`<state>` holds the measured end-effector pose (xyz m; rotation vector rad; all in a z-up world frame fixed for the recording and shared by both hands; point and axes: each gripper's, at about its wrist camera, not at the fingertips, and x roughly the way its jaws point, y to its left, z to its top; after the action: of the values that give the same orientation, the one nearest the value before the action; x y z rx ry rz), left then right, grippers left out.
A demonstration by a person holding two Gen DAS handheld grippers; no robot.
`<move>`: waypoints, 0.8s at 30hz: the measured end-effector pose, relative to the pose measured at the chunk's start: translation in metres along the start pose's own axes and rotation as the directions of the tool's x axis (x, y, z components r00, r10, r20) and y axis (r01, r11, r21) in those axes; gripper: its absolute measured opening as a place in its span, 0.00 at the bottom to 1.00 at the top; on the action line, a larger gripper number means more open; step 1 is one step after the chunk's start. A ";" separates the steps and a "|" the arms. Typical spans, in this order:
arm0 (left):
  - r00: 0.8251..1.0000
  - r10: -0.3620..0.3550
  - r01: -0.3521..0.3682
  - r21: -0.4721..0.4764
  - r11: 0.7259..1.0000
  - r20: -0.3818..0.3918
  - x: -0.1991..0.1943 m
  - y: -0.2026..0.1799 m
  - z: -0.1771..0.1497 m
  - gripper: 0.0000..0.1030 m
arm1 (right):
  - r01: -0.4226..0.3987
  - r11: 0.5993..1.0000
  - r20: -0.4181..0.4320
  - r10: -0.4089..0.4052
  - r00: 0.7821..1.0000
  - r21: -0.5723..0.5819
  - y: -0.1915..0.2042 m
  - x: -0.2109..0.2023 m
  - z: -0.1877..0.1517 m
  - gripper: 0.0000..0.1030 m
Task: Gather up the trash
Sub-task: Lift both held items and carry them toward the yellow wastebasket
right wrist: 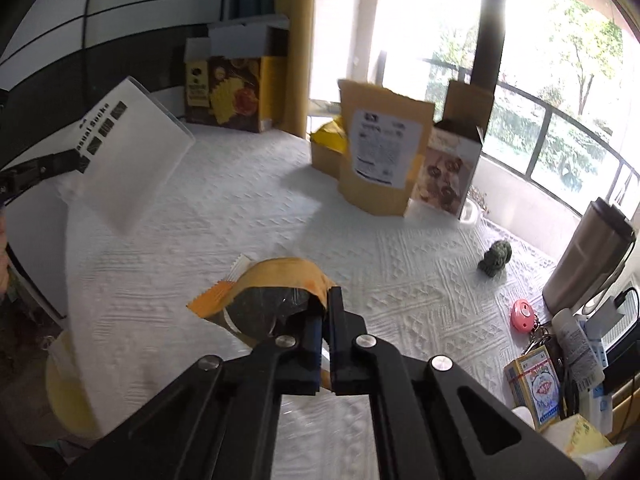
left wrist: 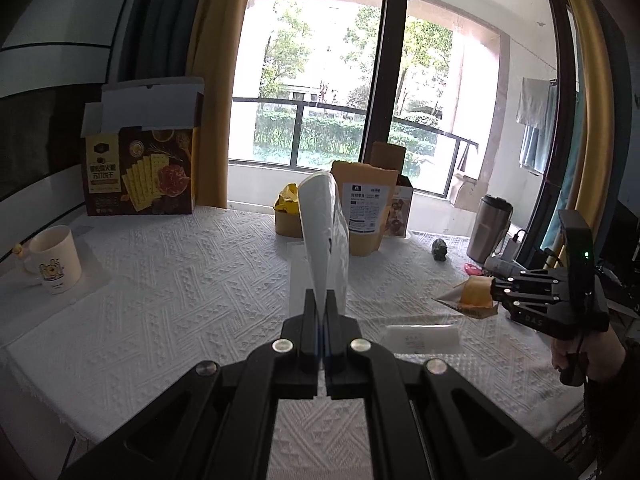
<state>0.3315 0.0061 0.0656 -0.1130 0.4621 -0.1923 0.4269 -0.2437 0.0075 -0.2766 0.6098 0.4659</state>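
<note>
My left gripper [left wrist: 319,304] grasps a light, limp white plastic bag [left wrist: 326,220] by its near edge, above the table [left wrist: 180,280]. My right gripper [right wrist: 325,320] pinches a crinkly orange wrapper [right wrist: 276,280] at 1 end, right side; both pieces look flimsy, so edge grips suit them.

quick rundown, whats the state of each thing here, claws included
left claw: shut on white bag
white bag: lifted, upright
right claw: shut on orange wrapper
orange wrapper: held above the table
cracker box: flaps open
brown pouch: standing, top torn
steel tumbler: upright, lid on
mug: upright
</note>
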 end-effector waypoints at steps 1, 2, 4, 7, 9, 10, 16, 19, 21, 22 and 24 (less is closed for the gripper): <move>1.000 -0.001 0.001 -0.003 1.000 0.006 -0.006 0.001 -0.002 0.01 | 0.000 1.000 0.006 0.000 1.000 -0.010 0.007 -0.007 0.000 0.02; 1.000 0.000 0.000 -0.006 1.000 0.010 -0.012 0.002 -0.003 0.01 | 0.001 1.000 0.011 0.000 1.000 -0.016 0.012 -0.012 0.000 0.02; 1.000 -0.002 0.002 -0.009 1.000 0.018 -0.025 0.005 -0.008 0.01 | -0.005 1.000 0.021 0.005 1.000 -0.018 0.022 -0.021 0.000 0.02; 1.000 -0.001 0.001 -0.010 1.000 0.028 -0.044 0.006 -0.015 0.01 | -0.016 1.000 0.035 0.017 0.999 -0.012 0.035 -0.034 -0.005 0.02; 0.999 0.001 -0.001 -0.013 1.000 0.033 -0.056 0.008 -0.020 0.01 | -0.030 1.000 0.042 0.031 0.999 -0.007 0.044 -0.041 -0.008 0.02; 0.999 0.001 -0.001 -0.015 1.000 0.036 -0.062 0.010 -0.023 0.01 | -0.035 0.999 0.044 0.036 0.998 -0.008 0.050 -0.045 -0.010 0.02; 0.998 0.009 -0.007 -0.032 0.999 0.058 -0.101 0.021 -0.044 0.01 | -0.068 0.997 0.075 0.070 0.995 -0.020 0.085 -0.069 -0.017 0.02; 0.998 0.009 -0.007 -0.038 0.999 0.056 -0.118 0.025 -0.062 0.01 | -0.096 0.995 0.091 0.098 0.991 -0.022 0.104 -0.080 -0.022 0.02; 0.999 0.010 -0.008 -0.041 0.999 0.050 -0.125 0.027 -0.072 0.01 | -0.116 0.993 0.099 0.118 0.988 -0.029 0.119 -0.087 -0.029 0.02; 0.999 0.012 -0.010 -0.043 0.999 0.045 -0.130 0.029 -0.079 0.01 | -0.124 0.992 0.101 0.127 0.987 -0.031 0.124 -0.088 -0.032 0.02; 0.999 0.011 -0.009 -0.049 0.999 0.038 -0.136 0.032 -0.089 0.01 | -0.141 0.989 0.112 0.144 0.983 -0.032 0.138 -0.094 -0.038 0.02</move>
<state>0.1773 0.0605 0.0404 -0.1619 0.4288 -0.1692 0.2719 -0.1712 0.0188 -0.2279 0.5147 0.6233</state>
